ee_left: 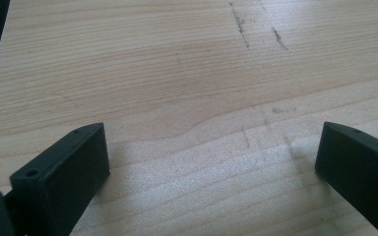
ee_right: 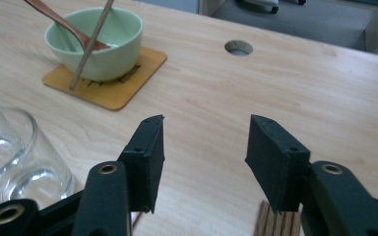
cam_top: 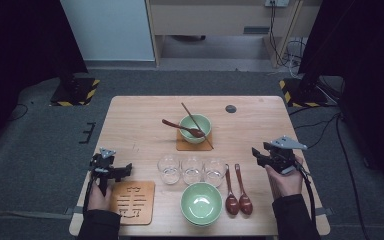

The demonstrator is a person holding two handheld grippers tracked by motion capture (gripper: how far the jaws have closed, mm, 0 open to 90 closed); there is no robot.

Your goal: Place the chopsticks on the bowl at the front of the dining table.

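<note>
Left gripper [ee_left: 211,162] agape, seemingly above table [ee_left: 177,73]

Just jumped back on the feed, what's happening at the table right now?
Nothing is being handled yet. A person holds the left tool and the right tool at the table's sides, both open and empty. In the middle, a bowl with a spoon and chopstick sits on a coaster; nearer are three glasses, another bowl and two spoons.

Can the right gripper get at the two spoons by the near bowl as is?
Probably yes: right gripper is open, empty, just right of the spoons, bare table between; glasses sit on their far side.
</note>
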